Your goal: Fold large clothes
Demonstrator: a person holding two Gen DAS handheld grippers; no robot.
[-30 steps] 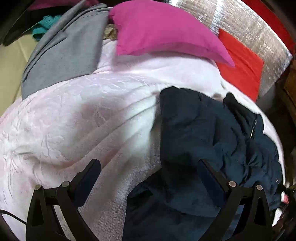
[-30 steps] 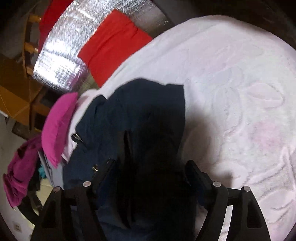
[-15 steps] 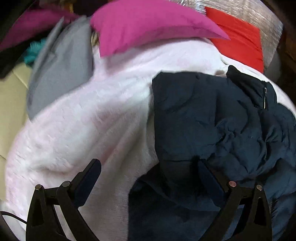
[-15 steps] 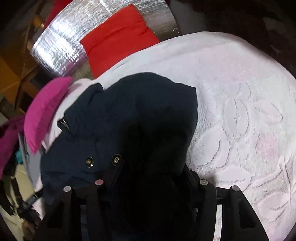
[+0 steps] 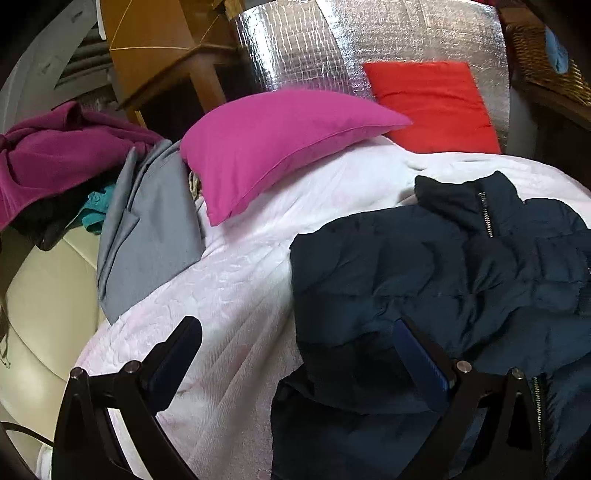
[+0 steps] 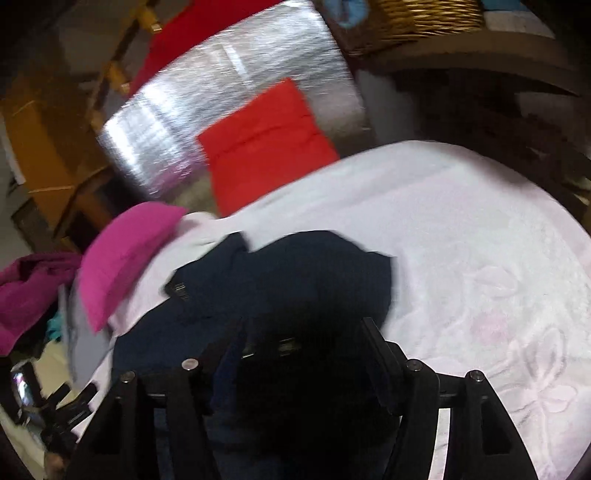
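A dark navy padded jacket [image 5: 443,280] with a zip collar lies crumpled on a pale pink bedspread [image 5: 240,295]. My left gripper [image 5: 295,354] is open and empty, above the jacket's left edge, its right finger over the fabric. The right wrist view is blurred; the jacket [image 6: 295,288] fills its lower middle. My right gripper [image 6: 299,350] is open with dark fabric between and under its fingers; I cannot tell whether it touches.
A magenta pillow [image 5: 280,144], a red cushion [image 5: 432,107] and a silver foil panel [image 5: 332,48] stand at the bed's head. A grey garment [image 5: 147,229] and a maroon garment [image 5: 51,151] lie at the left. A wicker basket [image 6: 413,18] sits on a shelf.
Both grippers have pulled back and tilted up, so more of the bed's head and room shows. The jacket lies further away in both views. Both stay open.
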